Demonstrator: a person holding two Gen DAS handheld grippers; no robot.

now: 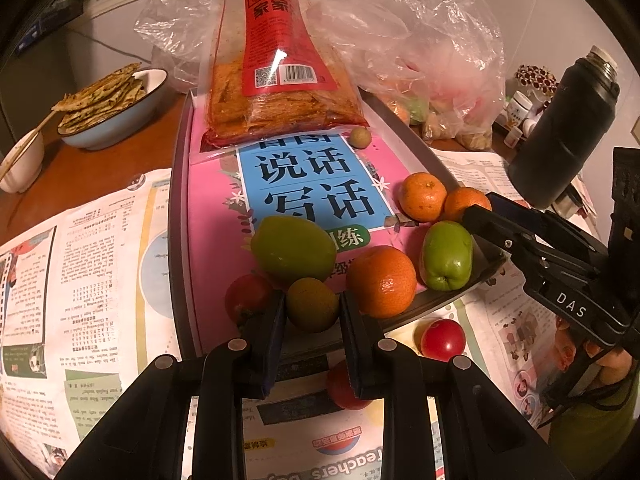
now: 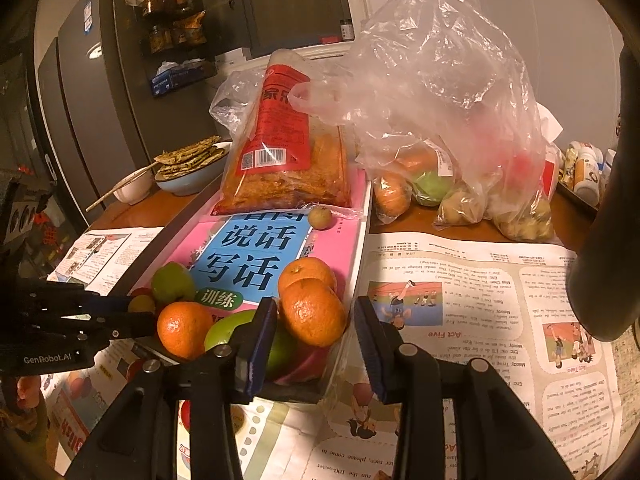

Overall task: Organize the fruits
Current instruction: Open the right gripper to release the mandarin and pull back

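Fingers of the left gripper (image 1: 312, 322) clench a small olive-green fruit (image 1: 312, 305) at the tray's (image 1: 181, 216) near end, while the right gripper's (image 2: 316, 344) fingers stand released beside an orange (image 2: 313, 312).

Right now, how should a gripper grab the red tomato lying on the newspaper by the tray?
Take the red tomato across its round middle, coming straight down from above. It sits alone on flat newspaper, clear of the tray edge, so both fingers probably fit beside it.
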